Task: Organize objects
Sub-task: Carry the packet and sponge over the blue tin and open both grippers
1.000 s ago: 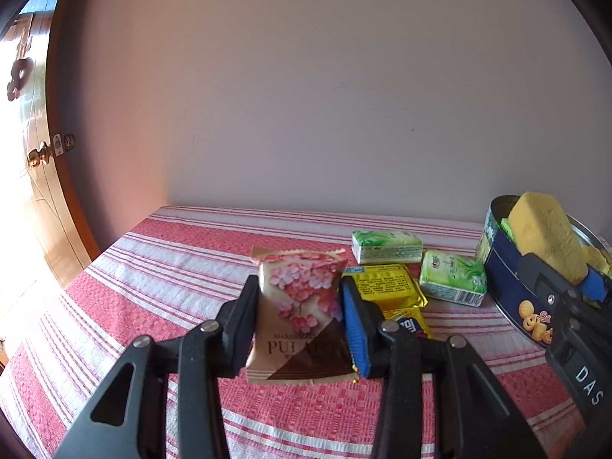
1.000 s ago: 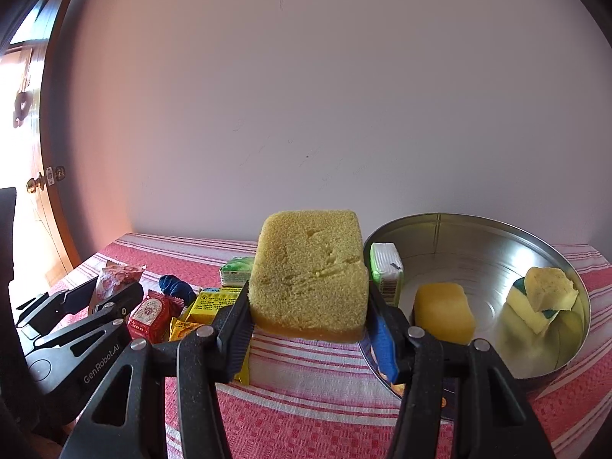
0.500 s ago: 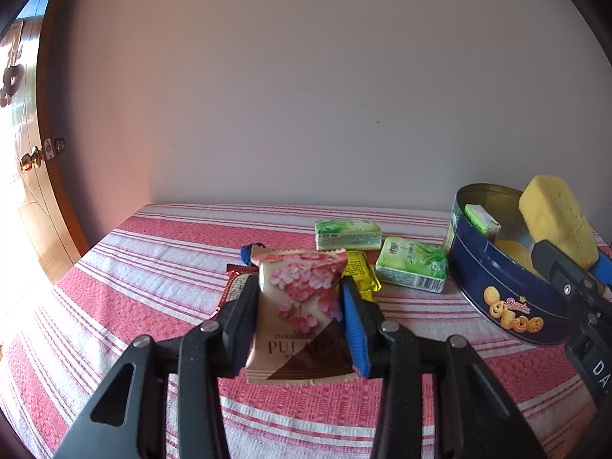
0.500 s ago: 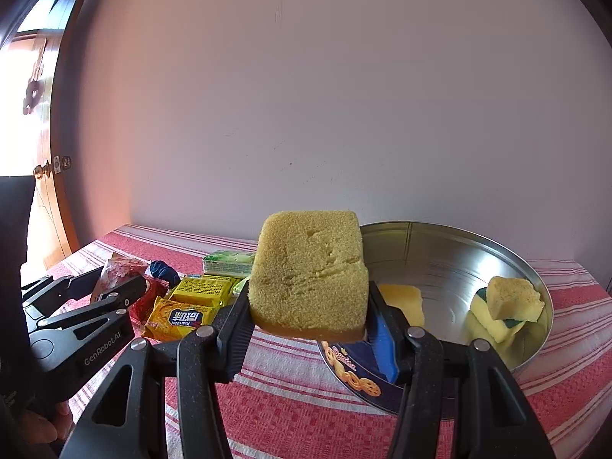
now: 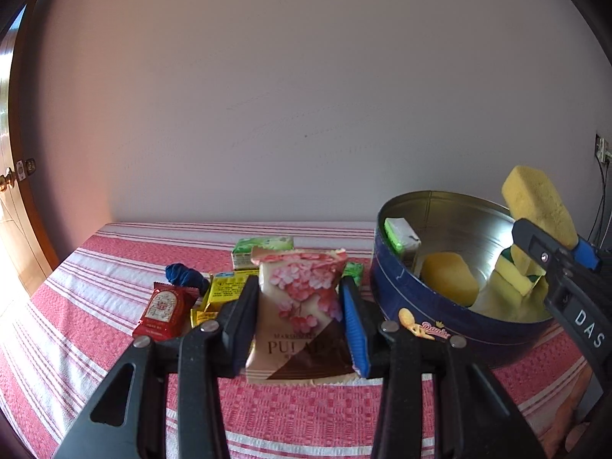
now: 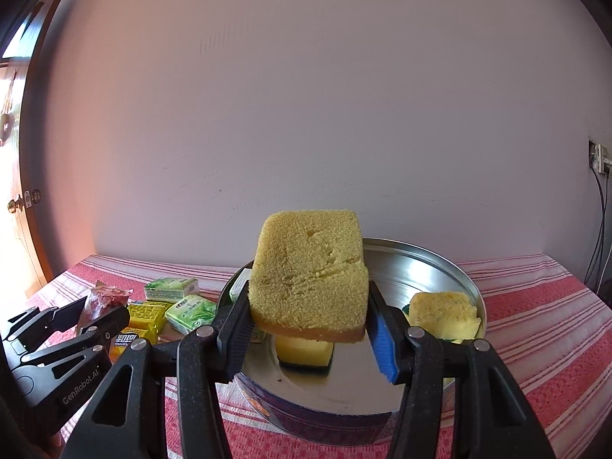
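Your left gripper [image 5: 302, 306] clamps the pink snack packet [image 5: 302, 306] above the striped tablecloth [image 5: 95, 306], beside the blue tin [image 5: 440, 321]; your right gripper [image 6: 310, 317] clamps the yellow sponge [image 6: 310, 275] over the tin's interior, above two sponges lying inside.
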{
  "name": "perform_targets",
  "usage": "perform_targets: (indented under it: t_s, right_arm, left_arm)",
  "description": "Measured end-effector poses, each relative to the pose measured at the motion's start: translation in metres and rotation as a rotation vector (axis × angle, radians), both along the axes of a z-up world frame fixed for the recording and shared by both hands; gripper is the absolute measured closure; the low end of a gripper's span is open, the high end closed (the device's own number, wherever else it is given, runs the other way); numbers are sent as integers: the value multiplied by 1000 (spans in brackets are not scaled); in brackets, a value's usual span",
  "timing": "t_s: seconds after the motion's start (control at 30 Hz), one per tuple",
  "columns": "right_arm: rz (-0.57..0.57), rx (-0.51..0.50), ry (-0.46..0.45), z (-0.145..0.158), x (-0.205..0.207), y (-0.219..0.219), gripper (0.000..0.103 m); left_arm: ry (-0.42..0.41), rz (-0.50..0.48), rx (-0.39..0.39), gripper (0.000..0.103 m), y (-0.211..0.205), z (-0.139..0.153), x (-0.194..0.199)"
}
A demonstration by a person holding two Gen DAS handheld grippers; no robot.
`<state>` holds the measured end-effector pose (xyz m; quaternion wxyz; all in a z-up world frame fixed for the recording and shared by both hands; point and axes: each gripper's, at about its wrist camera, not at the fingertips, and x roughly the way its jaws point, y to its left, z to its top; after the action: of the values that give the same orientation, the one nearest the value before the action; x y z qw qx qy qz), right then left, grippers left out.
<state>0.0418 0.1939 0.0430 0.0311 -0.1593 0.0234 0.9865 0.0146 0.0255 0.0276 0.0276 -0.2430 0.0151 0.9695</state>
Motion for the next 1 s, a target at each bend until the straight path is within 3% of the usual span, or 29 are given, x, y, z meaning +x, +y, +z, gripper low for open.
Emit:
perform_targets:
  t_s: [0.73,1.0]
  right_arm:
    - [-172,89,-3,0,-21,83,46]
    - [-202,66,-65,-6,-36,97,46]
  left_arm:
    - [9,-155,-30,62,107,8,-31]
    - [-15,-175,-18,62,127,4,-48]
